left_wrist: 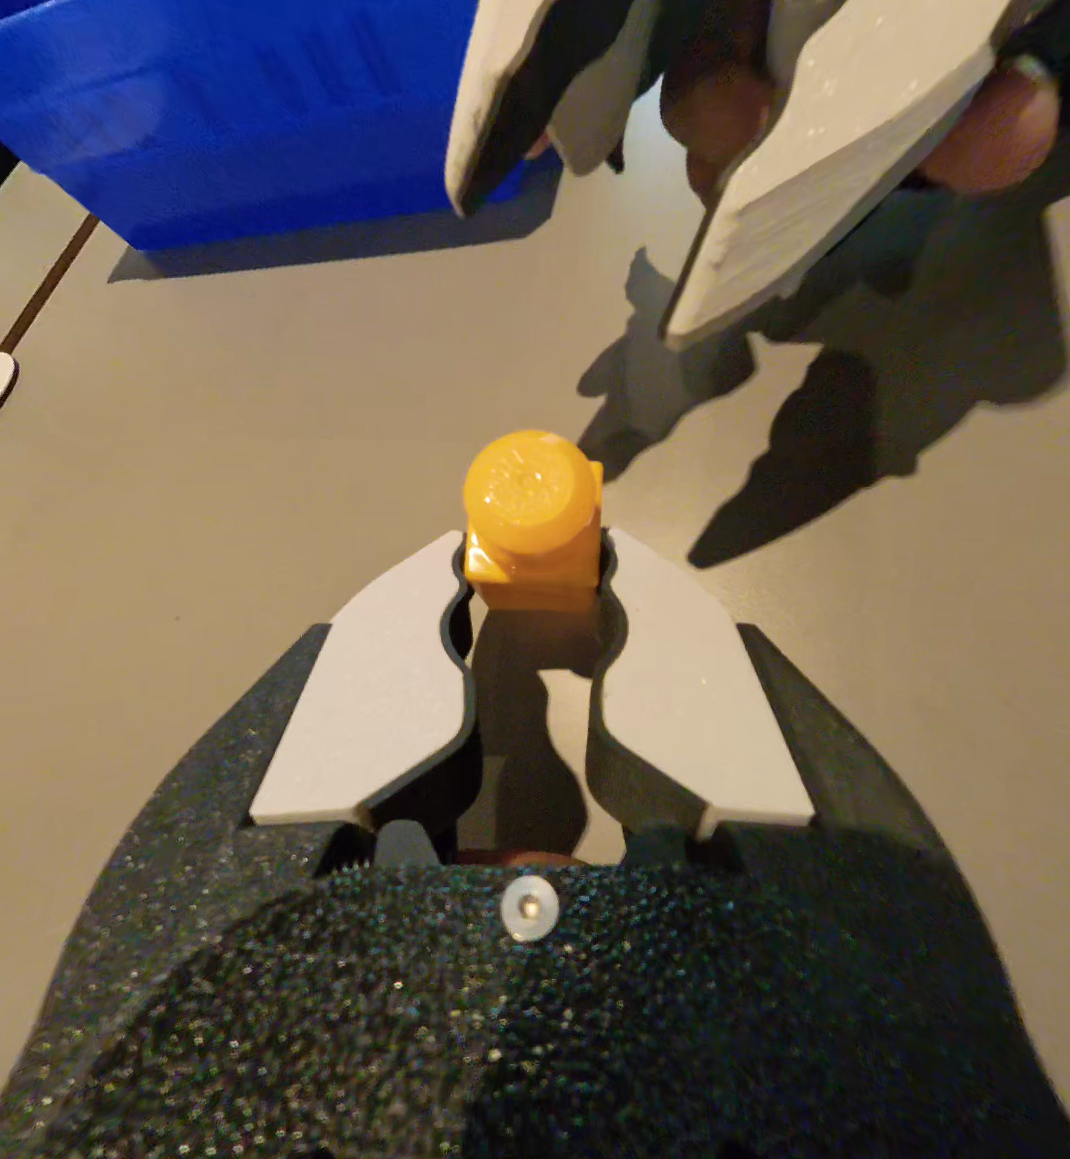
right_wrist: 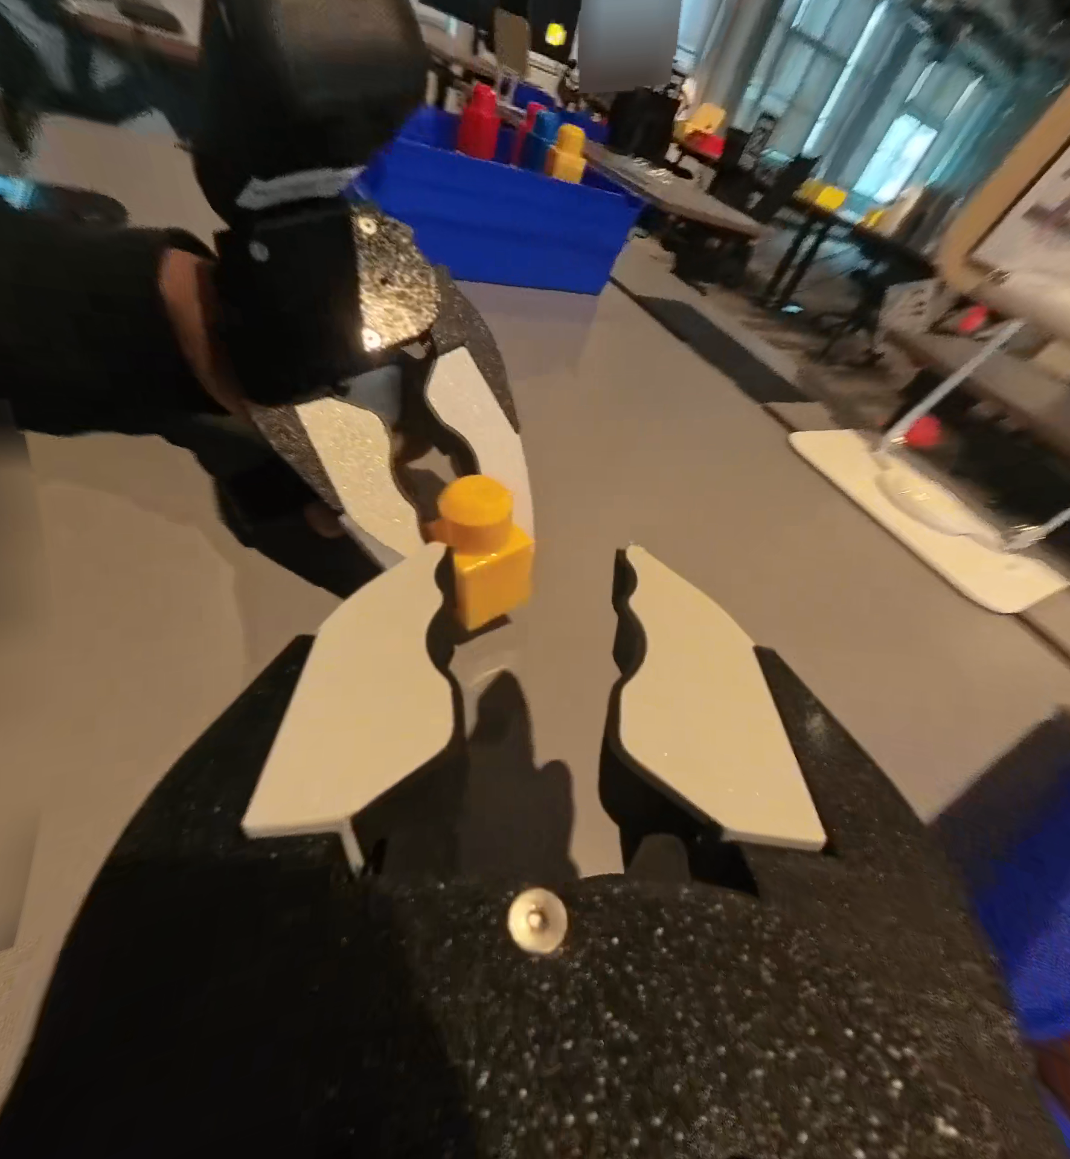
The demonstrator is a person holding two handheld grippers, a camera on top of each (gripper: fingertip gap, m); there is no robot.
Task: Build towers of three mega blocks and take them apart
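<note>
One yellow block (left_wrist: 535, 545) stands alone on the table (left_wrist: 269, 502), pinched by the left gripper (left_wrist: 535, 564). The right gripper (right_wrist: 529, 577) gapes empty just beside it; spare blocks (right_wrist: 520, 135) wait in the blue bin (right_wrist: 495, 207) beyond, so stacking looks barely begun

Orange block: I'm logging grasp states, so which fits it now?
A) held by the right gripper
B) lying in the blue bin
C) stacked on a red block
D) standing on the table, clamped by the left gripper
D: the left gripper has its fingertips closed on the orange block, which stands on the table; the right gripper is open, holding nothing.
</note>
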